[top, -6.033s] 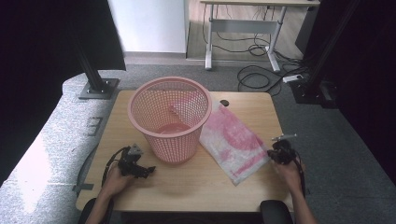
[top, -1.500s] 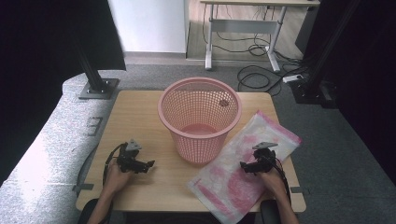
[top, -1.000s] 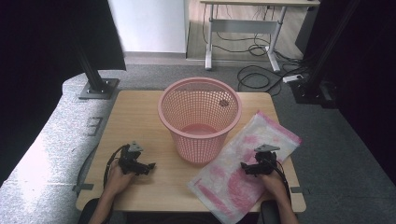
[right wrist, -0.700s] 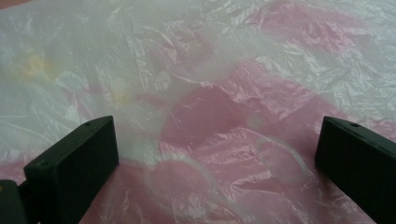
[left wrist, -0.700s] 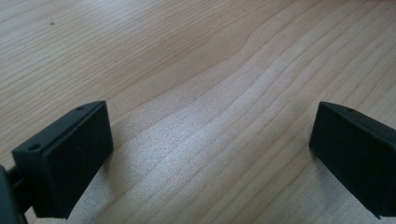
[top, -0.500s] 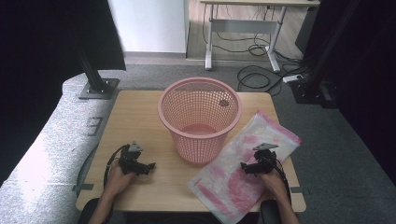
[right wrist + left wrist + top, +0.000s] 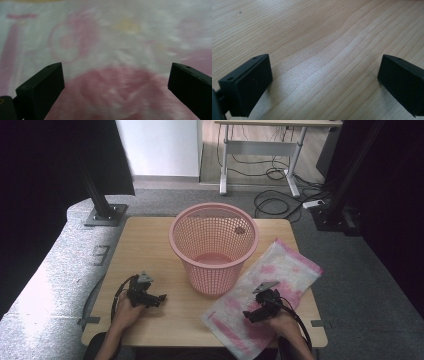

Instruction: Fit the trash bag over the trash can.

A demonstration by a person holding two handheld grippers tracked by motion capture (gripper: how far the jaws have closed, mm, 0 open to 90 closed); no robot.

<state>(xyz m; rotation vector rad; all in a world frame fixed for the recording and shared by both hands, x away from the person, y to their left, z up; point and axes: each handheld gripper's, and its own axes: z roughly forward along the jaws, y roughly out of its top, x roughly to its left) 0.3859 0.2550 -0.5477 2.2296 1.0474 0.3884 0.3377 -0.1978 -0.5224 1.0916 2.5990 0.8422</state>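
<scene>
One pink basket (image 7: 214, 247) at frame centre, apparently empty. One pink-white bag (image 7: 280, 275) lower right under the right gripper (image 7: 250, 315), jaws apart. Left gripper (image 7: 161, 298) lower left, also spread, on bare tabletop (image 7: 145, 245).

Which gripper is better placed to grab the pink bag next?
Right. The right gripper hovers over the pink-and-white plastic bag, jaws open. The left gripper is open above bare wooden table, on the far side of the pink mesh basket.
</scene>
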